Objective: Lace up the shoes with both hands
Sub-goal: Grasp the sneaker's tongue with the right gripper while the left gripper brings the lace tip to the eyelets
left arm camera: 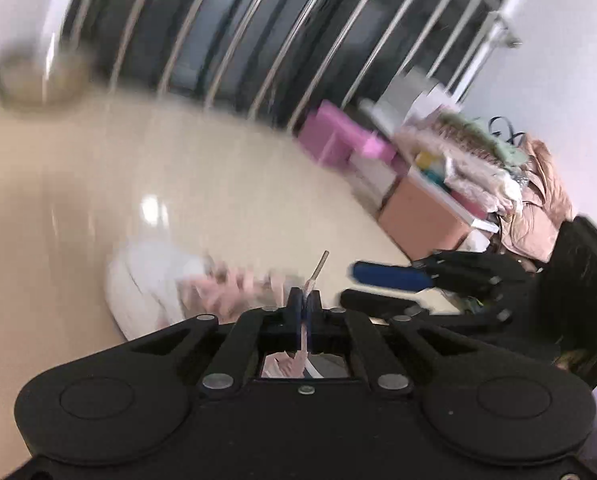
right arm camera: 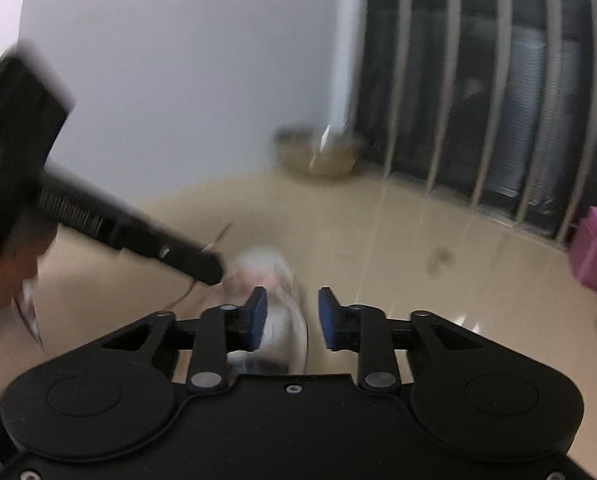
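While my left gripper (left arm camera: pixel 305 300) pinches the pink lace (left arm camera: pixel 307 286) just below its tip, jaws fully closed, the white shoe (left arm camera: pixel 146 280) sits on the cream floor (left arm camera: pixel 218 184) beyond. My right gripper (right arm camera: pixel 292 312), jaws parted and empty, hangs above it. I judge steady lace tension matters before feeding the next eyelet.
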A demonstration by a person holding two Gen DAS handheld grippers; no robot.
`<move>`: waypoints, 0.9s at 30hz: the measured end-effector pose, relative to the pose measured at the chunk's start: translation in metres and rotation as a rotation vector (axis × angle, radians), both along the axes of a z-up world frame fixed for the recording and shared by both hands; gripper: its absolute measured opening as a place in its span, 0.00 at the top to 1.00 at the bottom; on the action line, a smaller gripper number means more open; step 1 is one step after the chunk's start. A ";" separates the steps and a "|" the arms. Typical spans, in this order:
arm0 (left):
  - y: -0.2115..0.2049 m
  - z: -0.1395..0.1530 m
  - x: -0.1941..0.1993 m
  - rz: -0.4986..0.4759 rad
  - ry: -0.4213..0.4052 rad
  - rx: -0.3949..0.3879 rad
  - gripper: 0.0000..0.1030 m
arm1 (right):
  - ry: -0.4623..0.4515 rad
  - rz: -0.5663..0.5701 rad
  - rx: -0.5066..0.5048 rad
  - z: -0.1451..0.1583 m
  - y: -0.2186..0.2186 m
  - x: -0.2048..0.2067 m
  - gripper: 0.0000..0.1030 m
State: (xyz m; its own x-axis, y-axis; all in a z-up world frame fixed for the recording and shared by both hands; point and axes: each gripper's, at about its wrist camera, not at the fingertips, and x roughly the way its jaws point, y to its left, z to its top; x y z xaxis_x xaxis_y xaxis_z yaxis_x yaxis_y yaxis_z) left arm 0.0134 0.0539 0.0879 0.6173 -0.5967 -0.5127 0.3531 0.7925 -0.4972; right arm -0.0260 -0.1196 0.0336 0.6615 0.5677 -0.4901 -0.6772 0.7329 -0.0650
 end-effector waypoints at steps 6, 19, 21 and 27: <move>-0.015 -0.033 0.028 -0.072 0.112 -0.035 0.98 | 0.272 -0.046 0.239 -0.019 -0.021 0.051 0.96; -0.005 -0.011 0.055 -0.305 0.228 0.061 0.98 | 0.480 -0.101 0.542 -0.051 -0.050 0.076 0.94; -0.008 0.007 0.052 -0.328 0.182 0.124 0.98 | 0.481 -0.106 0.546 -0.052 -0.050 0.076 0.93; -0.021 0.008 0.060 -0.379 0.188 0.247 0.98 | 0.483 -0.095 0.552 -0.050 -0.053 0.075 0.93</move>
